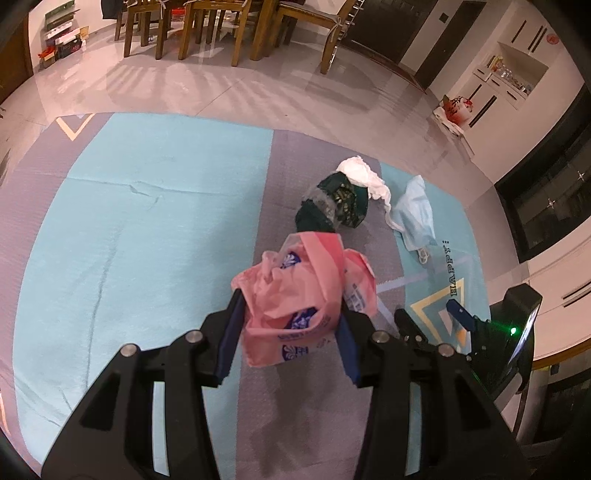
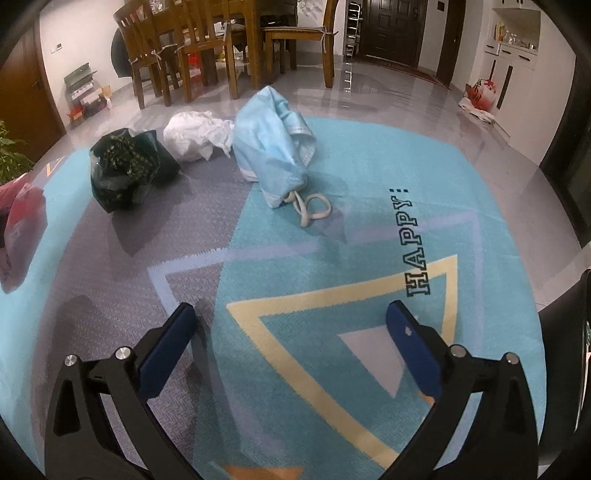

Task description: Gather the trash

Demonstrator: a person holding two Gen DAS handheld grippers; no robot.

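A blue-and-grey rug [image 2: 332, 236] printed "HAPPY" lies on glossy grey floor tiles [image 1: 221, 92]. Beyond stand wooden dining chairs [image 2: 162, 55], a dark door [image 2: 391, 29] and white cabinets [image 1: 506, 74].

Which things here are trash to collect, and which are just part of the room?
Trash for the job:
- pink wrapper, held in the left gripper
- dark green bag
- white tissue
- blue face mask

Just lying about:
- rug
- dining chairs
- red bag by the cabinet
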